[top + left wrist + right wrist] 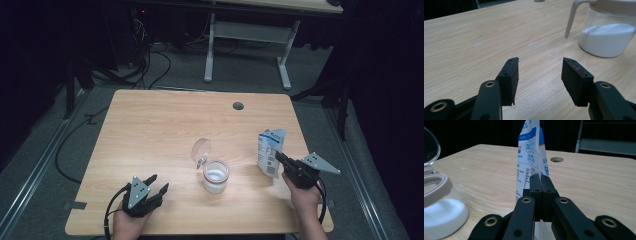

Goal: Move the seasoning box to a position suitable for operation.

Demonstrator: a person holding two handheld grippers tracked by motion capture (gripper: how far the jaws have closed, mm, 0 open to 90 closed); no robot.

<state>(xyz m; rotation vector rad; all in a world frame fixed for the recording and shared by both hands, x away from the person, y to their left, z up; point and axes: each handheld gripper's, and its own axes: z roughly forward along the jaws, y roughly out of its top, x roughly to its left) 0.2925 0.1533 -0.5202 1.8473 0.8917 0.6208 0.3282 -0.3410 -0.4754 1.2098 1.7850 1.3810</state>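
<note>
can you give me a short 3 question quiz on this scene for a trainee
1. True or false: the right tongs are shut on the white and blue bag.
2. Which fits the jar? A) lid flipped open, white powder inside B) lid shut, jar empty C) lying on its side
3. What do the left tongs hold?

Key:
1. True; the pads pinch the bag's edge and the bag stands upright on the table.
2. A.
3. Nothing; the jaws stand apart over bare wood, with the jar off to one side.
</note>
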